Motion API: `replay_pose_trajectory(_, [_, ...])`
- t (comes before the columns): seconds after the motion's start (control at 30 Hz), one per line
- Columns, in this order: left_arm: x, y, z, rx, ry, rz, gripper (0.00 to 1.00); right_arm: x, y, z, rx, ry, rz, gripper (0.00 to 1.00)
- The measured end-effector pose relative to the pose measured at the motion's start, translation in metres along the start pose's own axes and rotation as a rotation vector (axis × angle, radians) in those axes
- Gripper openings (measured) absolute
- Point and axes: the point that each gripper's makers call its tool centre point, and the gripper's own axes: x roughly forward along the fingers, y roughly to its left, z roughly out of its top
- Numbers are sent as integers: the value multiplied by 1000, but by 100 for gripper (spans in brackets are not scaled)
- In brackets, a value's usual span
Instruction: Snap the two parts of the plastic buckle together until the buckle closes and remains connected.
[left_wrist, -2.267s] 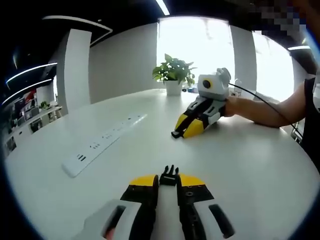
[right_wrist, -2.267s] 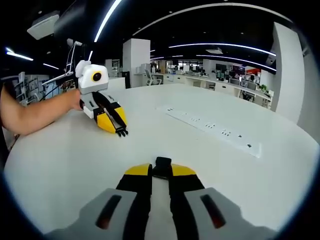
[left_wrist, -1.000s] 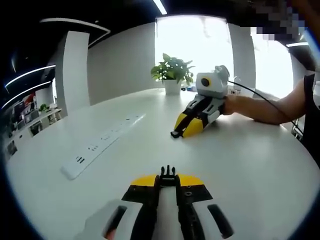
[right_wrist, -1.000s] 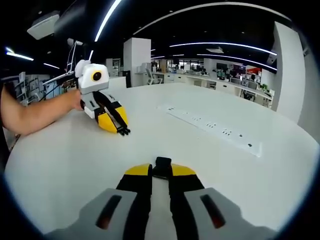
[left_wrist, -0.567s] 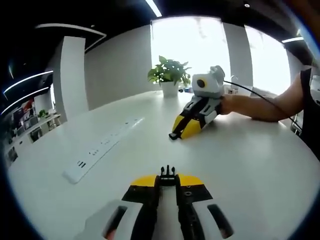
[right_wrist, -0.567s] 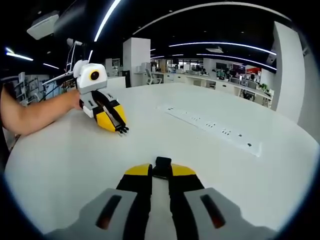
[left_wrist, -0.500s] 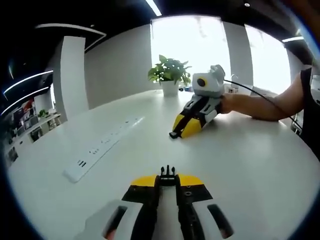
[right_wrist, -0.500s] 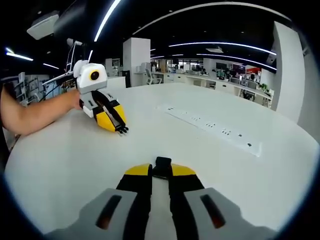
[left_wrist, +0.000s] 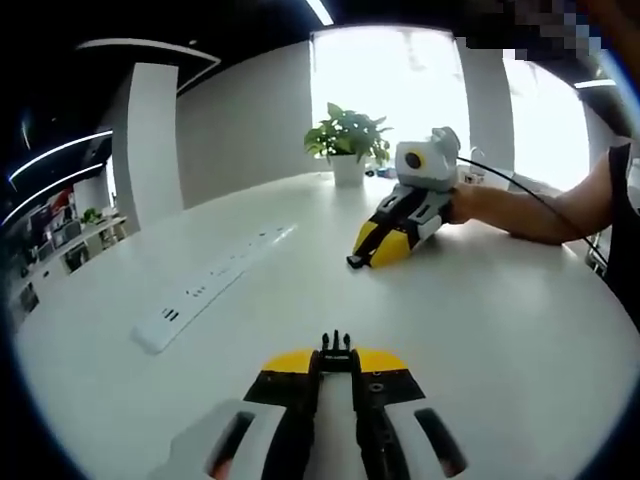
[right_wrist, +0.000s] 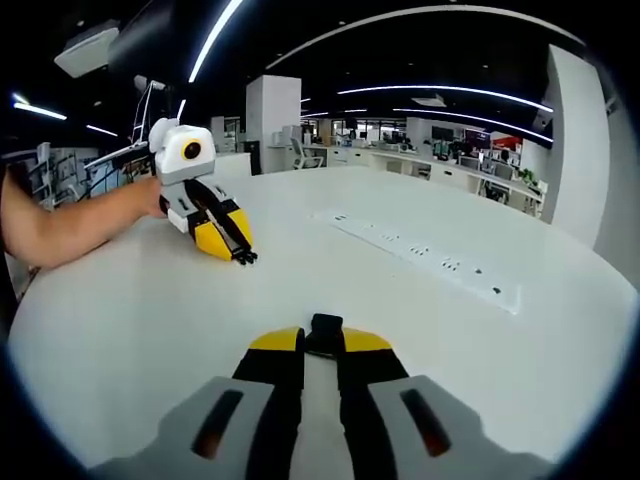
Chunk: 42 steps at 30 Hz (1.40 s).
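— Since half a second ago, what has moved?

— Little: seen from the right gripper view, the left gripper (right_wrist: 244, 257) has edged slightly away across the white table (right_wrist: 420, 330), at about ten o'clock from the camera; the right gripper's own picture is otherwise unchanged.

— Where are the buckle parts?

— The pronged buckle half (left_wrist: 337, 350) sits pinched in the left gripper's tips (left_wrist: 337, 362), prongs pointing toward twelve o'clock. The socket buckle half (right_wrist: 324, 330) is pinched between the right gripper's tips (right_wrist: 322, 345), jutting forward.

— Are the two halves close?

— No, well apart. In the left gripper view the right gripper (left_wrist: 356, 262) lies on the table at one o'clock, a hand (left_wrist: 468, 205) behind it.

— Anything else?

— A power strip (left_wrist: 210, 288) at ten o'clock and a potted plant (left_wrist: 348, 145) beyond.
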Motion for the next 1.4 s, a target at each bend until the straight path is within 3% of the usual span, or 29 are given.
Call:
replay_pose_trajectory(0.47, [-9, -3, 14, -19, -31, -7, 11, -7, 3, 12, -5, -21, -4, 11])
replay_pose_trajectory(1.1, [-16, -11, 34, -45, -39, -19, 11, -23, 9, 43, -32, -58, -19, 11])
replay_pose_trajectory(1.4, [-20, -16, 41, -59, -63, -37, 11, -26, 10, 46, -39, -58, -21, 11])
